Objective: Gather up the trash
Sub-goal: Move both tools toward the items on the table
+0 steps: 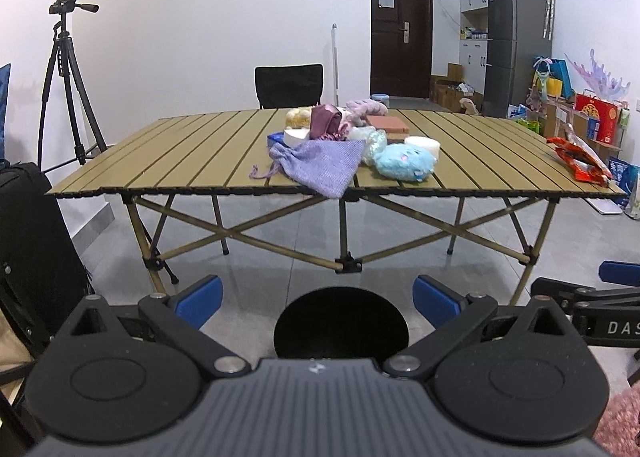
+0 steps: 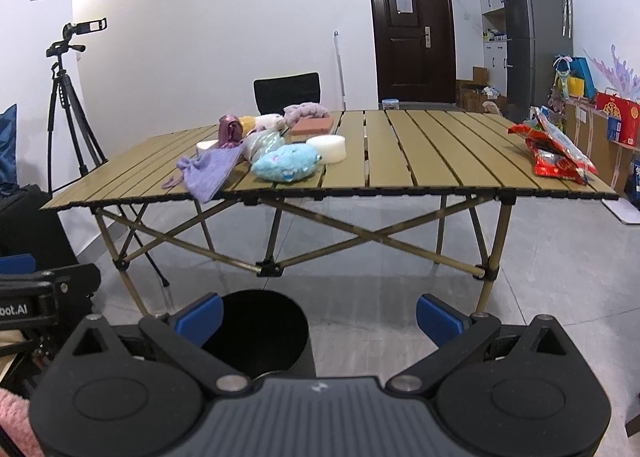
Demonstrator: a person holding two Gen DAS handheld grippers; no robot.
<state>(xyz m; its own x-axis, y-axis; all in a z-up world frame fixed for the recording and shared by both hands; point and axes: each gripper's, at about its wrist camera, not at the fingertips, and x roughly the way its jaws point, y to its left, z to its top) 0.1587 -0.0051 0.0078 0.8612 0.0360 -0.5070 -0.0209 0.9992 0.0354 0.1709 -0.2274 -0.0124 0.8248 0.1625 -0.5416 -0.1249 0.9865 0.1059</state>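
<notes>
A slatted tan folding bench [image 1: 192, 161] fills the middle of both views, standing on a grey tiled floor [image 1: 280, 241] with a black chair [image 1: 289, 85] behind it. A dark fridge [image 1: 516, 41] and a brown door [image 1: 400, 25] stand at the back right, and a camera on a tripod [image 1: 64, 69] at the back left.

On the floor in front of the bench sits a round black bin [image 1: 341, 323]; its inside is too dark to show any contents. It lies between the left gripper's fingers in the left wrist view.

At the bench's right near corner lies a red snack wrapper [image 2: 554, 147], crumpled, its long axis running from the far side toward the near edge. It is well apart from the clutter at the bench's centre: a purple drawstring pouch [image 1: 324, 167] overhanging the near edge, a blue plush toy [image 1: 404, 163] just beside it, a white cylinder [image 1: 424, 147] behind that, and a pink block [image 1: 388, 124] further back.

The left gripper [image 1: 318, 299] and the right gripper [image 2: 320, 315] are both spread wide, holding nothing, low in front of the bench.
</notes>
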